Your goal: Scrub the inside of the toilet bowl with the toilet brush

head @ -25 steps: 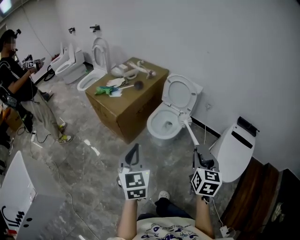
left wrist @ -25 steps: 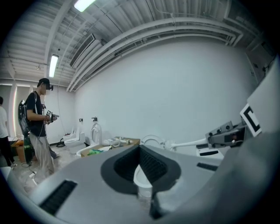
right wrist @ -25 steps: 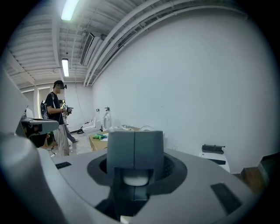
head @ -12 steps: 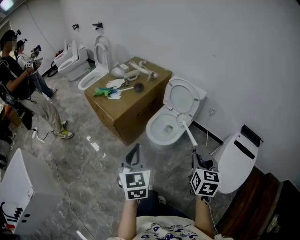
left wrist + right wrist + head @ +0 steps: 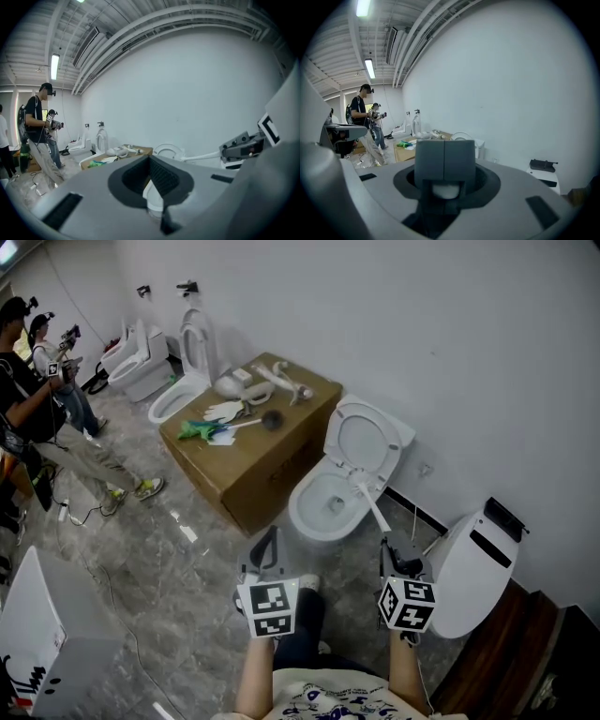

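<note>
A white toilet (image 5: 314,512) stands against the wall with its lid (image 5: 367,435) up. My right gripper (image 5: 393,549) is shut on the white toilet brush (image 5: 375,510) by the low end of its handle. The handle slants up to the left, and its head reaches the bowl's right rim. In the right gripper view the two pads (image 5: 444,159) press together over a white piece of handle. My left gripper (image 5: 267,545) hangs shut over the floor in front of the bowl and holds nothing. The left gripper view shows the toilet brush (image 5: 201,157) running to the toilet (image 5: 168,151).
A cardboard box (image 5: 272,460) stands left of the toilet, with a second brush (image 5: 253,421) and a green item (image 5: 199,431) on it. Another toilet (image 5: 469,559) is close on the right. Two persons (image 5: 37,399) stand far left near more toilets (image 5: 178,390). Cables cross the marble floor.
The view has shifted slightly, so the toilet sits a little more left and nearer. The persons at the left have stepped along. Both grippers and the brush keep their pose.
</note>
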Tool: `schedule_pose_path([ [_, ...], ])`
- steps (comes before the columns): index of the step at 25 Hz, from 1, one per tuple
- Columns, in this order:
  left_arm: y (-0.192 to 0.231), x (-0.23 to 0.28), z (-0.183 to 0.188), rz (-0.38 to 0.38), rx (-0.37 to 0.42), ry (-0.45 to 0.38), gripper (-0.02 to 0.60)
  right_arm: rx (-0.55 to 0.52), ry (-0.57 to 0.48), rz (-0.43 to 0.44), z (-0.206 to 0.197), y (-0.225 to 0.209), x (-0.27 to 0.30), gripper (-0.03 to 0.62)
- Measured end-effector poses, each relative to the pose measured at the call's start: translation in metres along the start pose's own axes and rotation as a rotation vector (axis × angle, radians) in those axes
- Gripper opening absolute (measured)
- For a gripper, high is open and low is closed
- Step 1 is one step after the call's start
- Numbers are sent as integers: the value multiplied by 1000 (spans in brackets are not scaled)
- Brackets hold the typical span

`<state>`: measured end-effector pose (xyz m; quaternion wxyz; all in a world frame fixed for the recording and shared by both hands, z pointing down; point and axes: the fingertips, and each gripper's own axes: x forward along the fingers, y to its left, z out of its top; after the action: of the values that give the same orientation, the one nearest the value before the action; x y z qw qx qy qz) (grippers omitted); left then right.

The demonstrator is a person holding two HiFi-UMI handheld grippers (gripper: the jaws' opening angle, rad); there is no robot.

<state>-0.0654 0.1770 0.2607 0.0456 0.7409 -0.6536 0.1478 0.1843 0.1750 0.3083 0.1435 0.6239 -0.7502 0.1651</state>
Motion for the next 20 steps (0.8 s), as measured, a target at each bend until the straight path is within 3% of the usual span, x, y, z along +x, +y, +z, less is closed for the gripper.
schedule_pose_path([
  [20, 38, 210, 44, -134, 12, 18, 2, -7, 59, -45, 71, -1, 181, 169],
])
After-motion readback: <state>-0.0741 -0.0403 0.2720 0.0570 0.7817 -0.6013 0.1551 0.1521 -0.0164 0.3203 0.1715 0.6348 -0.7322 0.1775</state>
